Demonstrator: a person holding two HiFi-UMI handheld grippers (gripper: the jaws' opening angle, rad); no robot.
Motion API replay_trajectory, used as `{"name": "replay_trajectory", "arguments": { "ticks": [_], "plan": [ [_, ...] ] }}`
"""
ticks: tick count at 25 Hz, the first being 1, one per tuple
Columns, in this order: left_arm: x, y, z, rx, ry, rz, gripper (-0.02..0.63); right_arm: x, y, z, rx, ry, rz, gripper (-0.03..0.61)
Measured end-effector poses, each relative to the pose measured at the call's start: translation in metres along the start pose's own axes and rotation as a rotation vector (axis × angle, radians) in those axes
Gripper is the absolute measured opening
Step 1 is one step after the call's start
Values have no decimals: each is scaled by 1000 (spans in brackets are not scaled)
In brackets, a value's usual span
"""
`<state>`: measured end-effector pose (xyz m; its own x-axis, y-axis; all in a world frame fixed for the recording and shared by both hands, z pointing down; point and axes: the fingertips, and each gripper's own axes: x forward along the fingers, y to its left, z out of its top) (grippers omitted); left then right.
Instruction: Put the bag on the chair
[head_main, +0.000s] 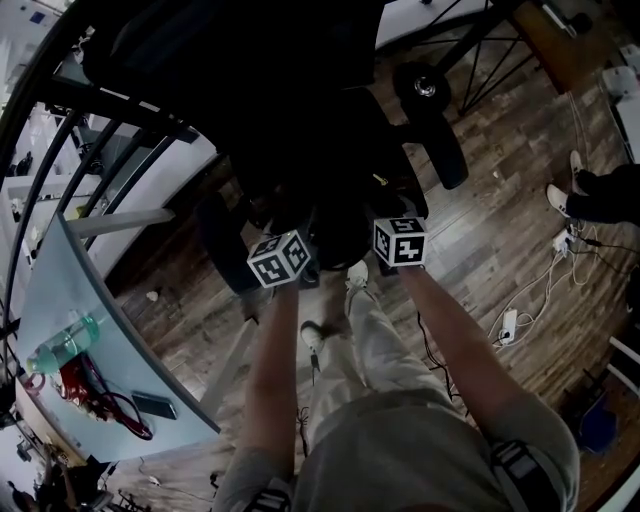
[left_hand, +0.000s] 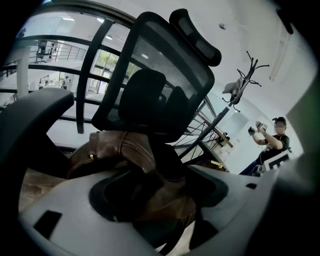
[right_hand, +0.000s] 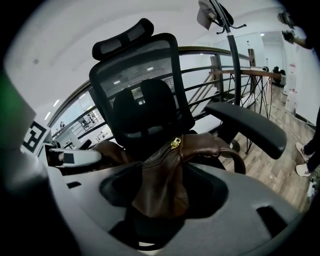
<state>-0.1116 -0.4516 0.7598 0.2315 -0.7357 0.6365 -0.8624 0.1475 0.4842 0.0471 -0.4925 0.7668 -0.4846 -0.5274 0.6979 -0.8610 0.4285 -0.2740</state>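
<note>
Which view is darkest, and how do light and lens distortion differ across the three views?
Head view: darkest, the chair a near-black mass, railing bars bowed by the lens. Left gripper view: bright windows behind silhouette the mesh back, the brown bag dim. Right gripper view: most even light, the bag's gold clasp clear, corners vignetted black.

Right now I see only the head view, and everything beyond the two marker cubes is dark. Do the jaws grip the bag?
Observer: No. The left gripper and the right gripper both stand open. Leather of the brown bag lies loose between each pair of jaws.
Operator: Then where does the bag rest?
Observer: It rests in front of the chair's mesh backrest, beside the armrest. The seat under it is hidden by the grippers.
</note>
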Motion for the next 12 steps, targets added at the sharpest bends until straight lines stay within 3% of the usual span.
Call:
{"name": "replay_trajectory", "arguments": {
  "ticks": [4,12],
  "plan": [
    [-14,-4,1,1,-12,1,328,-14,-3,-3,3,-2,-47,232],
    [-62,-21,9,26,-55,-56,334,-59,24,7,15,-76,-75,232]
  ]
}}
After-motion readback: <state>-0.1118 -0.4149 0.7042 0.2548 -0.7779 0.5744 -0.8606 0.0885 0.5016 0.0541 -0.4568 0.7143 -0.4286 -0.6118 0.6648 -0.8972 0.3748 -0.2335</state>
